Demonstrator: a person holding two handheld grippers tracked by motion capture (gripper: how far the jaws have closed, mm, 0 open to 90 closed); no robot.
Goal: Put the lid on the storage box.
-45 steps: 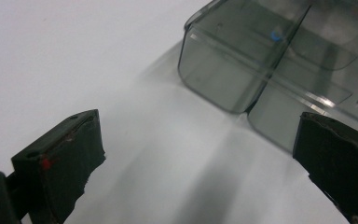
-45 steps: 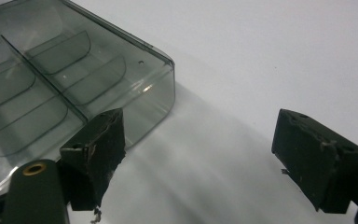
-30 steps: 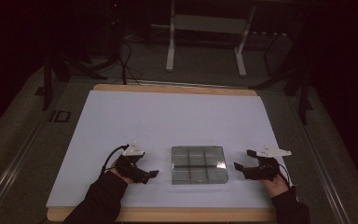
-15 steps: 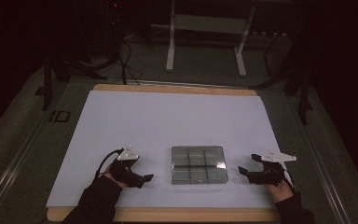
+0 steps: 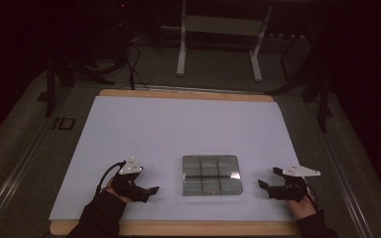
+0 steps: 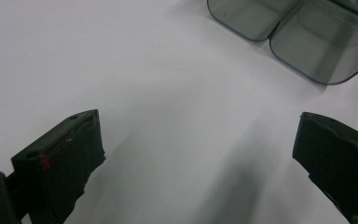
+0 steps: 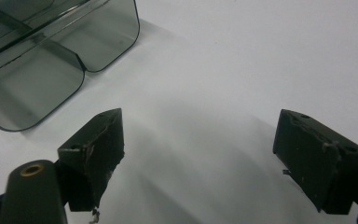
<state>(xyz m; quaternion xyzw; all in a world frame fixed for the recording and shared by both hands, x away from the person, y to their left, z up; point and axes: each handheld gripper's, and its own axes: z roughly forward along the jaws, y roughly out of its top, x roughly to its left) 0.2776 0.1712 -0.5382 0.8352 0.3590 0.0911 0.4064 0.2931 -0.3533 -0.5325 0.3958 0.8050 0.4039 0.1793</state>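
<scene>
Compartment tray (image 5: pixel 211 175) on white table (image 5: pixel 178 129), left gripper (image 5: pixel 148 190) and right gripper (image 5: pixel 268 181) flanking, jaws spread

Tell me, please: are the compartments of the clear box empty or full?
Empty: through the smoky walls of the clear box only the white table cover shows.

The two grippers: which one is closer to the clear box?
The left gripper, though not by much. Its tips leave a smaller strip of white table before the box than the right gripper does.
</scene>
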